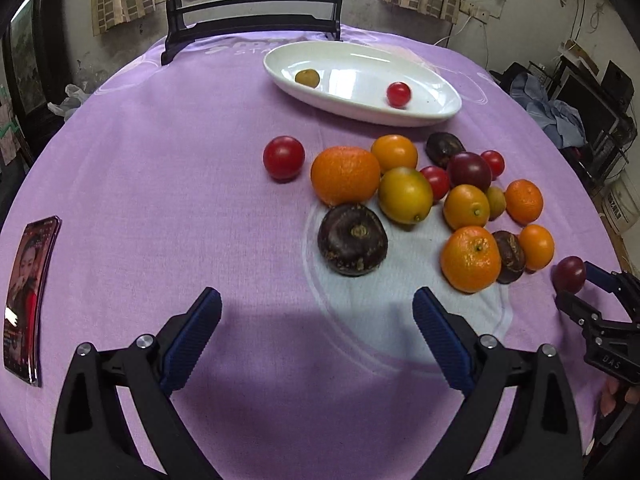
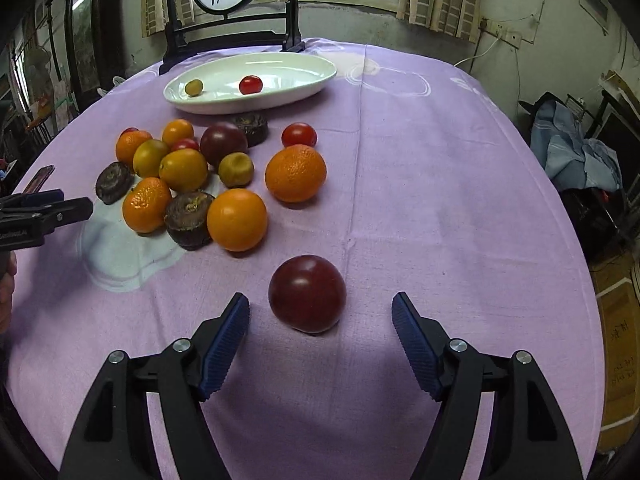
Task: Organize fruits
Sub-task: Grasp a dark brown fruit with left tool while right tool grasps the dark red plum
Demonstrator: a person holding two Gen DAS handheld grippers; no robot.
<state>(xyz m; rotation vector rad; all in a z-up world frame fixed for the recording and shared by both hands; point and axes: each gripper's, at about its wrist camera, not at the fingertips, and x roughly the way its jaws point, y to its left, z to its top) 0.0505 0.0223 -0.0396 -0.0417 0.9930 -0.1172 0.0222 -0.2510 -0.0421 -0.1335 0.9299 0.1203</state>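
Observation:
A pile of fruit (image 1: 404, 196) lies on the purple tablecloth: oranges, yellow and red tomatoes, dark water chestnuts; it also shows in the right wrist view (image 2: 188, 184). A white oval dish (image 1: 432, 110) at the back holds a small yellow fruit (image 1: 307, 78) and a red tomato (image 1: 398, 94); the dish also shows in the right wrist view (image 2: 304, 80). My left gripper (image 1: 318, 312) is open and empty, just short of a dark chestnut (image 1: 352, 239). My right gripper (image 2: 320, 316) is open, with a dark red plum (image 2: 307, 293) between its fingertips, untouched.
A phone (image 1: 26, 300) lies at the table's left edge. A dark wooden screen stand (image 1: 256, 28) stands behind the dish. A lone red tomato (image 1: 283, 158) sits left of the pile. Clutter and boxes stand beyond the table's right edge.

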